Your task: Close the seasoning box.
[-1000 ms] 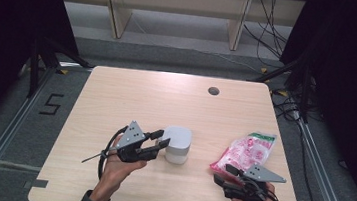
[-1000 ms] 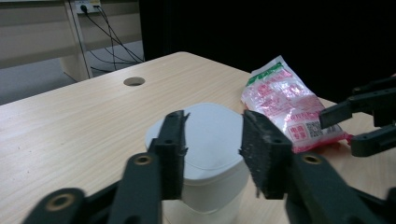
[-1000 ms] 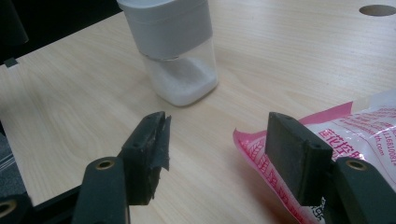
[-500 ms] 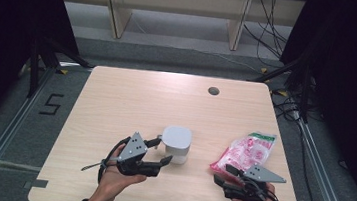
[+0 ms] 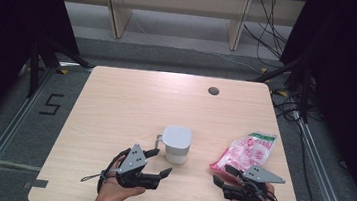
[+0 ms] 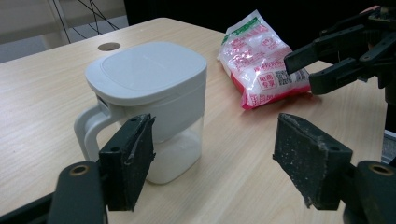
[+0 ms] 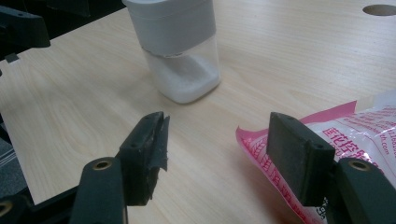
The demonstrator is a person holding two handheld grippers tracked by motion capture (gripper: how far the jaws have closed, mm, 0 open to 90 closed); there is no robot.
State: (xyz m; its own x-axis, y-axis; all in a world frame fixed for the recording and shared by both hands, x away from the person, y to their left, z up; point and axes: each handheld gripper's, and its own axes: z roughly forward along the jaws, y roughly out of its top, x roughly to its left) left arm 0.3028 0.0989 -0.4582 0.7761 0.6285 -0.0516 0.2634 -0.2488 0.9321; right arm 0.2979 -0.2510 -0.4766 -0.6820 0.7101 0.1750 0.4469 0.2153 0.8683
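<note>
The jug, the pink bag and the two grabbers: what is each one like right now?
Jug: upright on the table, white lid on, white powder in the bottom, nothing holding it.
Pink bag: lying flat, looks sealed and full.
Left gripper: jaws have just been opening, now wide with nothing between them, close beside the jug's handle.
Right gripper: open, at the bag's near edge, not squeezing it.

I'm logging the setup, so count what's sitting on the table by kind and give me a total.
Lidded white container with handle: 1
Pink and white sealed bag: 1
Total: 2
</note>
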